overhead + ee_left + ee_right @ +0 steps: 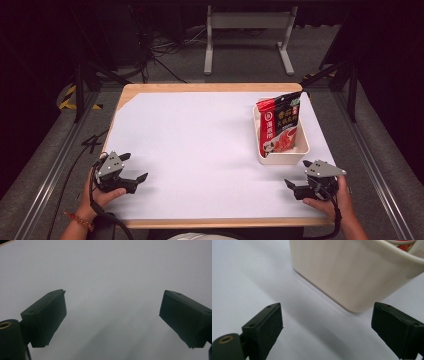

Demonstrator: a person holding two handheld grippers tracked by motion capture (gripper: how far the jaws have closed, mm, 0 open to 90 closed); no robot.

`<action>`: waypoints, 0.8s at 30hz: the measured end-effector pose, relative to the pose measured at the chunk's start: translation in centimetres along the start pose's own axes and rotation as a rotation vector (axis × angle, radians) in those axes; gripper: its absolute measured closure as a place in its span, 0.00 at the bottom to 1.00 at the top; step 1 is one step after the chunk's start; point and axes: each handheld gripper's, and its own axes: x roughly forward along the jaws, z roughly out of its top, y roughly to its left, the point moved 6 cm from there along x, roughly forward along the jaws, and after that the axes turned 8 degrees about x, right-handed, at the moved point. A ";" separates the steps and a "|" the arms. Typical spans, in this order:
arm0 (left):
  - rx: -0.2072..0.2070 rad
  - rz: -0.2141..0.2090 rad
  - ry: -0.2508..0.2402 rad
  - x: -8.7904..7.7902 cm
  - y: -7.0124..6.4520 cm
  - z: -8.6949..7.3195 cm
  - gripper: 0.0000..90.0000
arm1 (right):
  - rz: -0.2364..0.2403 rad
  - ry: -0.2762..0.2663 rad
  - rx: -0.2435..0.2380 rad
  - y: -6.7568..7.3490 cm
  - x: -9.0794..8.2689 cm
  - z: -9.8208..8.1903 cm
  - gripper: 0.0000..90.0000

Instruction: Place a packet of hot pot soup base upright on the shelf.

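Note:
A red and black snack bag [280, 125] stands upright in a cream plastic bin [281, 158] on the right side of the white table top [200, 140]. My right gripper [298, 173] rests near the front right edge, just in front of the bin, open and empty. In the right gripper view the bin's wall [342, 272] rises close beyond my open right gripper [327, 307], and a bit of the red bag [404, 243] peeks over the rim. My left gripper [134, 166] sits at the front left, open with nothing in it. In its own view the left gripper [113, 300] faces bare white table.
The wooden table edge [210, 87] frames the white sheet. Beyond the table stand a white metal frame [247, 37] and cables on the floor [160, 50]. Black stands [82, 85] flank both sides.

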 end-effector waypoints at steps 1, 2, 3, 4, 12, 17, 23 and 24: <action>0.002 0.001 0.006 0.0 -0.1 -0.1 0.09 | -0.001 -0.001 0.000 0.0 0.0 0.0 0.11; 0.003 0.000 0.009 0.0 -0.2 -0.2 0.09 | -0.004 0.000 -0.001 0.0 0.0 0.0 0.12; 0.002 0.008 0.003 0.0 -0.2 -0.2 0.09 | -0.010 -0.001 -0.011 -0.1 0.0 0.1 0.12; 0.003 0.009 0.001 0.0 -0.2 -0.1 0.09 | -0.010 -0.004 -0.010 -0.2 0.0 0.1 0.12; 0.002 0.009 -0.001 0.2 -0.1 0.0 0.09 | -0.017 -0.007 -0.015 -0.2 -0.1 0.2 0.12; 0.004 0.009 -0.005 0.2 -0.1 0.1 0.09 | -0.021 -0.007 -0.008 -0.3 -0.1 0.2 0.13; 0.011 0.004 -0.004 0.3 -0.1 0.1 0.09 | -0.026 -0.013 -0.007 -0.3 -0.1 0.3 0.14; 0.009 0.004 -0.004 0.3 -0.1 0.1 0.09 | -0.028 -0.012 -0.008 -0.3 -0.1 0.3 0.14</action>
